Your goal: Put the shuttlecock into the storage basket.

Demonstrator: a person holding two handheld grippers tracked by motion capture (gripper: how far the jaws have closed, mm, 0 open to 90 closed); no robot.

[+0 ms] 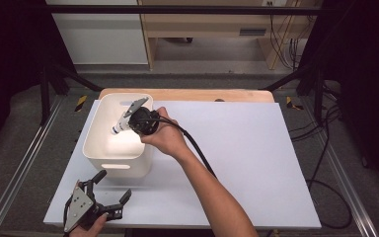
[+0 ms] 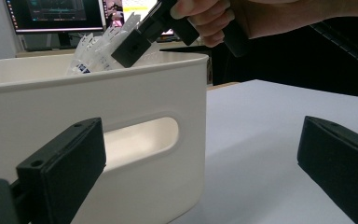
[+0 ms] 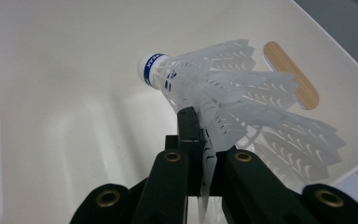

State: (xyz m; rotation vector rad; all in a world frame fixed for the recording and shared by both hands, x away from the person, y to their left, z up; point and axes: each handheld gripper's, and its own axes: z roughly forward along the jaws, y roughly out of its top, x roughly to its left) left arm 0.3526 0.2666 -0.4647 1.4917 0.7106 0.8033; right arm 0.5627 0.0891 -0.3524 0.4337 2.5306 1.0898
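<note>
Holding shuttlecock (image 3: 223,93) over bin (image 1: 106,150), right gripper (image 1: 128,120) clamped

Shuttlecock (image 3: 223,100) skirt cut off at lower right edge in right gripper view, partly hidden behind pinched black jaws. Left gripper (image 1: 109,199) body cropped by bottom edge in high view; bin (image 2: 98,116) far wall hidden behind near wall in left gripper view.

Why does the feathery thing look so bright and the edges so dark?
In the right gripper view, light glares off the shuttlecock and the white bin, with soft shadows on the bin's floor. In the high view the room's sides are nearly black. In the left gripper view the near fingers look blurry.
</note>
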